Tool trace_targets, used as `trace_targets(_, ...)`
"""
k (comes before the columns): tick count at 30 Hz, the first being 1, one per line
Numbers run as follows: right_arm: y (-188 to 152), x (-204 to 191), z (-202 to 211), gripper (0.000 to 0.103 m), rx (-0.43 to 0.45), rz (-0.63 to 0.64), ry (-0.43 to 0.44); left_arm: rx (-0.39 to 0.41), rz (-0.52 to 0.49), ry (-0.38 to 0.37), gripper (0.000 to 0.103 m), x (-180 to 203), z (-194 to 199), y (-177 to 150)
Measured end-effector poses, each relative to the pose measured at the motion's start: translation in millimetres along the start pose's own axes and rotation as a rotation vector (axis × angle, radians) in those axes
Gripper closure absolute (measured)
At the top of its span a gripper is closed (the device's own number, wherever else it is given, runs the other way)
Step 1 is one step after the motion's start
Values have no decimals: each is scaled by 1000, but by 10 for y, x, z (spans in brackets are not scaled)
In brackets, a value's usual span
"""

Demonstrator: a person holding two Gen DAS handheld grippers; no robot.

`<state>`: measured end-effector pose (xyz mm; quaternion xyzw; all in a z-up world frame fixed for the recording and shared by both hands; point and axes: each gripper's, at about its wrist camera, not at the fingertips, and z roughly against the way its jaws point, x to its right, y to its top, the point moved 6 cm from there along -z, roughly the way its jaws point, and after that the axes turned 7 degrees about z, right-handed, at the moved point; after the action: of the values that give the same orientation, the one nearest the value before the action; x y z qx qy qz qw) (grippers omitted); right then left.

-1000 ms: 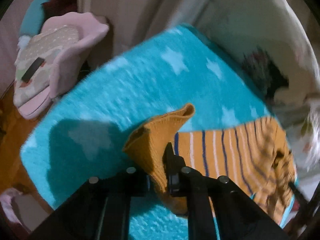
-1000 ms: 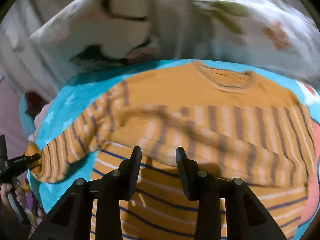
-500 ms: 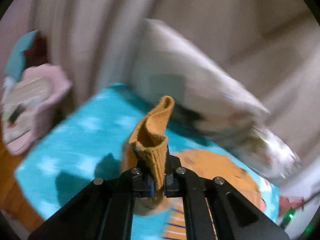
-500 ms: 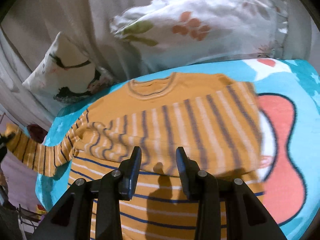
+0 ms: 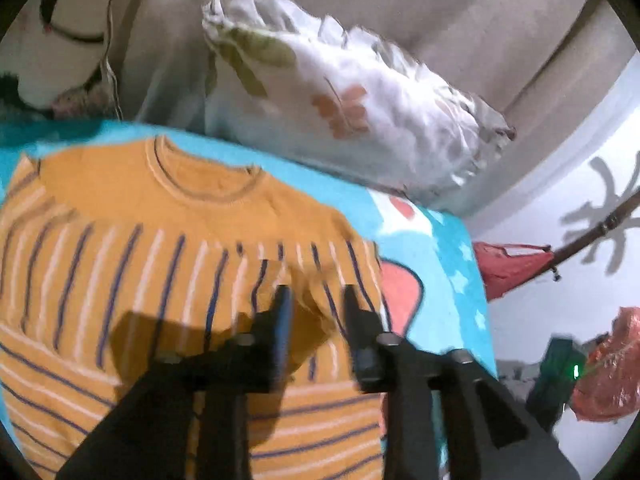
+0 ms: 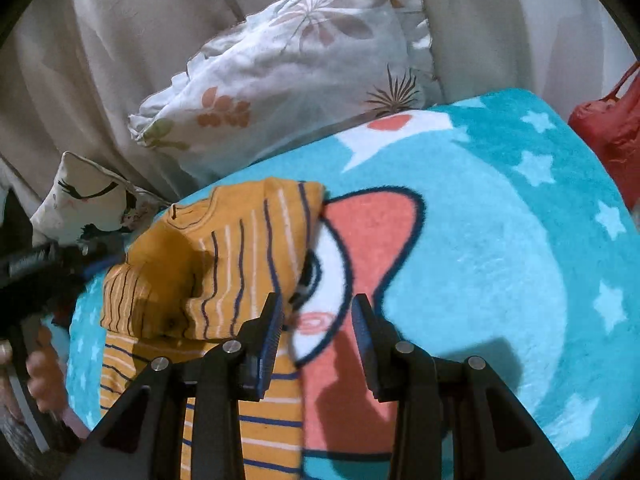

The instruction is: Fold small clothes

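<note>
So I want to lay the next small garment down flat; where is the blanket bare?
Bare blanket lies right of the striped sweater, bordered by the floral pillow behind and the red bag at the far right edge. The right gripper hovers open at the sweater's edge. It is crowded on the left, where the sweater and the left gripper sit.

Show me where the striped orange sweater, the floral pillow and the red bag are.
striped orange sweater (image 5: 120,280), left wrist view, on its striped chest.
floral pillow (image 6: 288,80), right wrist view, on its white middle.
red bag (image 5: 512,268), left wrist view, on its crumpled body.
</note>
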<state>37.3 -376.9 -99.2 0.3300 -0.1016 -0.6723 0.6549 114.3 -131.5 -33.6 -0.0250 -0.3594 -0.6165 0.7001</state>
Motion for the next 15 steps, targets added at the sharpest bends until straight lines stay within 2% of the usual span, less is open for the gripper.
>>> trace_targets(1, 19, -1, -4, 64, -1, 11, 16, 11, 2, 27, 51, -62, 62, -59)
trace_targets(2, 36, -25, -20, 64, -4, 22, 32, 27, 9, 64, 48, -150, 139, -122)
trace_targets(4, 86, -149, -95, 61, -8, 50, 81, 44, 27, 128, 46, -337, 319, -219)
trace_targets(9, 236, -623, -444, 51, -48, 119, 233, 105, 150, 372, 45, -1147, 883, -509)
trace_targets(11, 262, -767, -704, 48, -95, 143, 212, 140, 185, 479, 45, -1400, 1102, -629)
trace_targets(15, 180, -853, -1151, 48, -195, 120, 144, 178, 221, 596, 39, -1713, 1417, -787)
